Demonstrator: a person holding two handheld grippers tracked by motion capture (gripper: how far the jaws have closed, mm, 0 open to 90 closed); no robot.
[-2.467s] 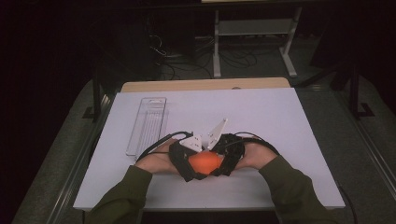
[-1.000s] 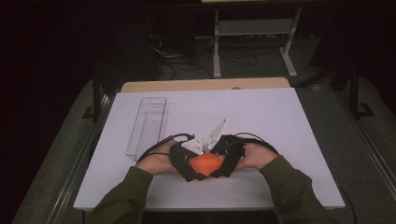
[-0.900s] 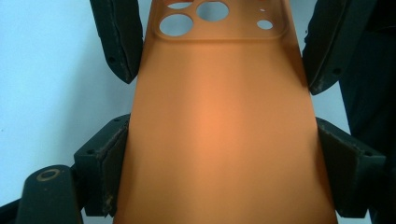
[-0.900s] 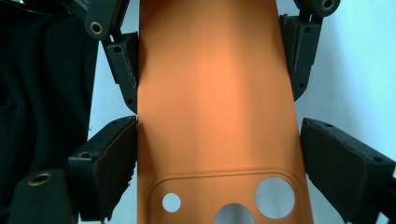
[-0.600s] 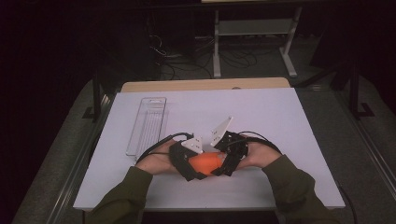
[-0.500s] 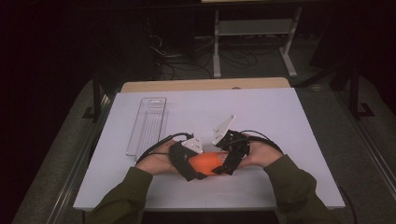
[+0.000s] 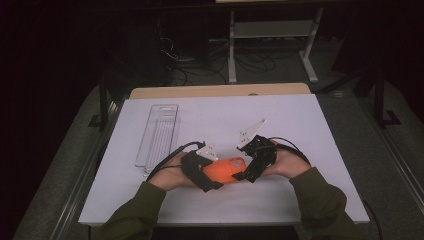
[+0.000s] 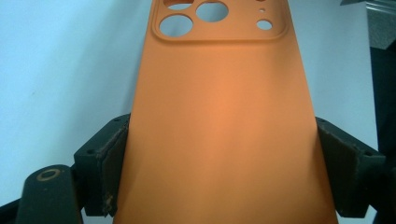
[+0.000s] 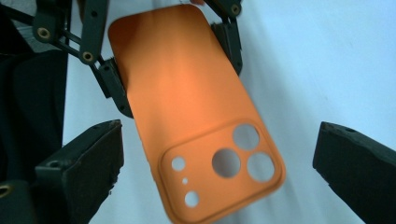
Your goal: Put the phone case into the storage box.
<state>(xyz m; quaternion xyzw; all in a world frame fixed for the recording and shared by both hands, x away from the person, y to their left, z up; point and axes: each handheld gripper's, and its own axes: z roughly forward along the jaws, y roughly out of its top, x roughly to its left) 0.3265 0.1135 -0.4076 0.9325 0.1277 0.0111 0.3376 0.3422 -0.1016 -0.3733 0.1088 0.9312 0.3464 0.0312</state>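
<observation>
With the left gripper (image 7: 212,172) clamped across the orange phone case (image 7: 225,170) near the table's (image 7: 300,120) 6 o'clock edge, the right gripper (image 9: 219,161), whose jaws have just been opening clear of the case's camera end, should back away toward 3 o'clock without brushing it.

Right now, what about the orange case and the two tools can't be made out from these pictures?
- Case: its lower end is cut off by the bottom edge of the left gripper view.
- Case's inner side: faces away in both gripper views.
- Left tool: in the high view, too small to see the pads.
- Right tool: both jaws are cut off by the frame edges.
</observation>
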